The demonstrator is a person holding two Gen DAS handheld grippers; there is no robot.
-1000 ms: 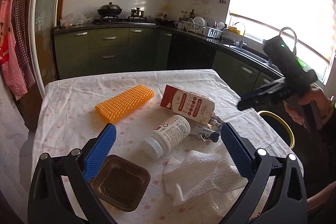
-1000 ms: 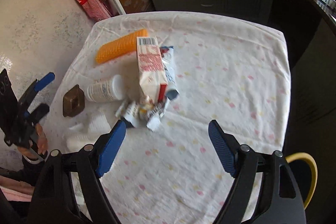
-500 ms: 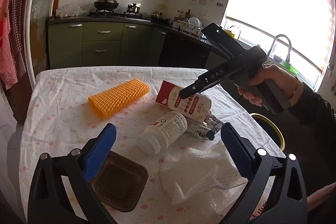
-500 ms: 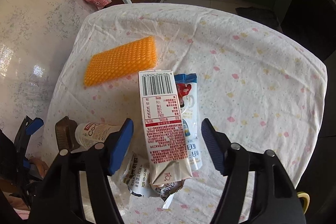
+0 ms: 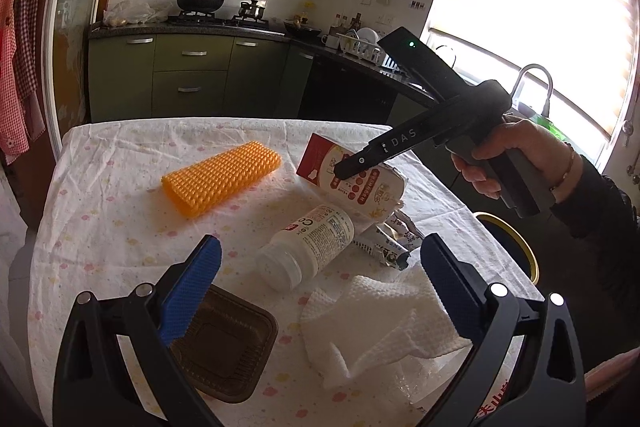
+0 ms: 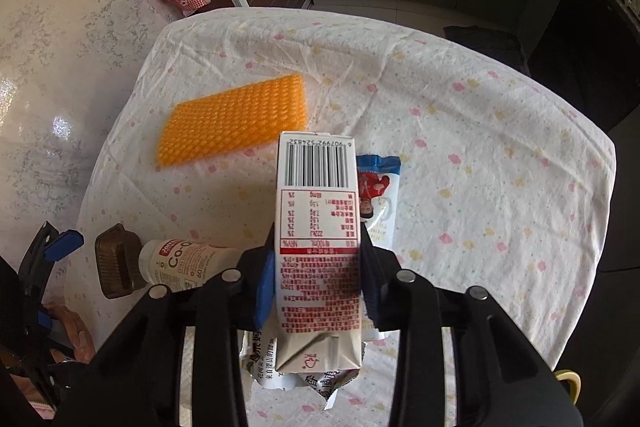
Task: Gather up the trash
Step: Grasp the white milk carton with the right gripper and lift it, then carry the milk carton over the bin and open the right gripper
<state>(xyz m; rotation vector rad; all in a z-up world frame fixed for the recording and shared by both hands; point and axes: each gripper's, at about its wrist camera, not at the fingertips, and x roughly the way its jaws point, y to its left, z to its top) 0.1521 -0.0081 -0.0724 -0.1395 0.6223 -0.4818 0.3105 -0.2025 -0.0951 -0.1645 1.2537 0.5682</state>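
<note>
A red and white milk carton [image 6: 318, 227] lies on the clothed table, and my right gripper [image 6: 318, 285] is shut on its sides; the carton [image 5: 352, 175] also shows in the left wrist view under the right gripper [image 5: 340, 171]. My left gripper [image 5: 316, 291] is open and empty above the table's near edge. Between its fingers lie a white plastic bottle [image 5: 308, 247], a crumpled paper towel [image 5: 376, 323] and a brown plastic tray [image 5: 224, 339]. An orange foam net [image 5: 220, 179] lies further back. Crumpled wrappers [image 5: 392, 239] lie beside the carton.
A yellow-rimmed bin [image 5: 508, 247] stands right of the table. A blue and white pouch [image 6: 378, 195] lies right of the carton. Green kitchen cabinets [image 5: 180, 79] and a counter run behind the table. The tablecloth [image 6: 500, 167] is bare on the right side.
My right gripper has come down over the table and closed its jaws on the milk carton. My left gripper has stayed open above the near edge.
</note>
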